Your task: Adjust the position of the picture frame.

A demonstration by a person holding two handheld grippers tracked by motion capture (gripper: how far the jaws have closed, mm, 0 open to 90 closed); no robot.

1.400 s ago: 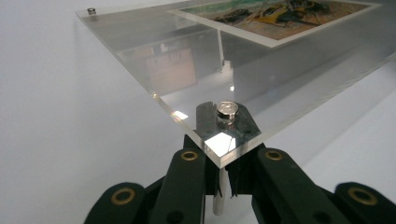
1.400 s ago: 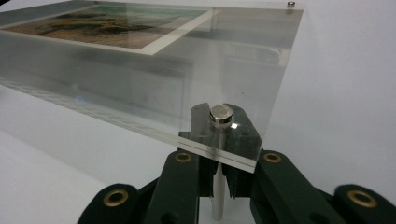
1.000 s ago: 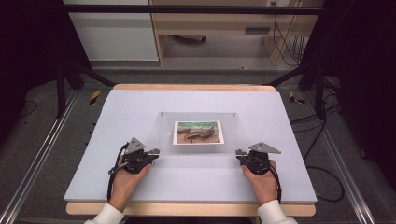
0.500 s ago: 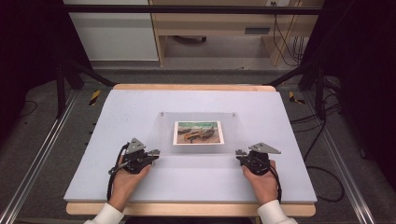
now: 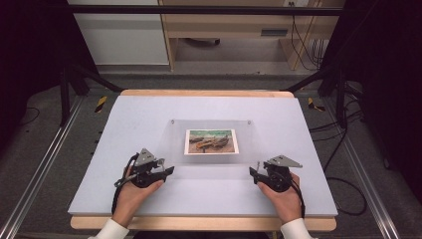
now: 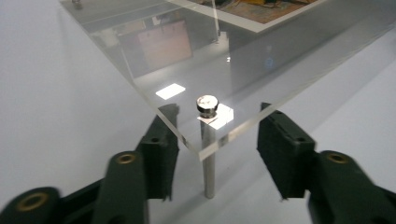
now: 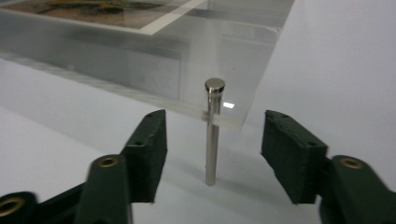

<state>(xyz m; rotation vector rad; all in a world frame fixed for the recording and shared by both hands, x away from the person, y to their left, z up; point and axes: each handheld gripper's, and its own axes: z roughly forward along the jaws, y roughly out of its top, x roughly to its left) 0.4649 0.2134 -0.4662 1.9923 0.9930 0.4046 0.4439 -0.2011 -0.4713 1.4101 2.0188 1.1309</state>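
Both sets of jaws have just been opening. The left gripper point(image 5: 166, 170) and the right gripper point(image 5: 252, 171) now stand roughly half spread, each with a near corner of the clear acrylic frame point(image 5: 211, 144) between its jaws but pressing on nothing. In the left gripper view the jaws flank the plate's corner and its left standoff post point(image 6: 208, 154), with a visible gap on each side; in the right gripper view the right standoff post point(image 7: 212, 135) stands in the middle of the gap, apart from both pads. Against the earlier high views, the hands sit where they were and the frame lies in the same spot. My reading is that the work is only starting: the jaws are set to take the frame by its near corners or posts, and nothing is gripped yet.

The frame is a transparent rectangular plate raised off the pale bench point(image 5: 149, 114) on slim metal posts, each capped by a round screw head point(image 6: 207, 102). It catches reflections of the room and shows a bright cut edge. A landscape photo point(image 5: 211, 141) with a white border lies in the middle of the plate. The frame itself sits at the centre of the bench, with the two grippers just off its near corners, one on each side.
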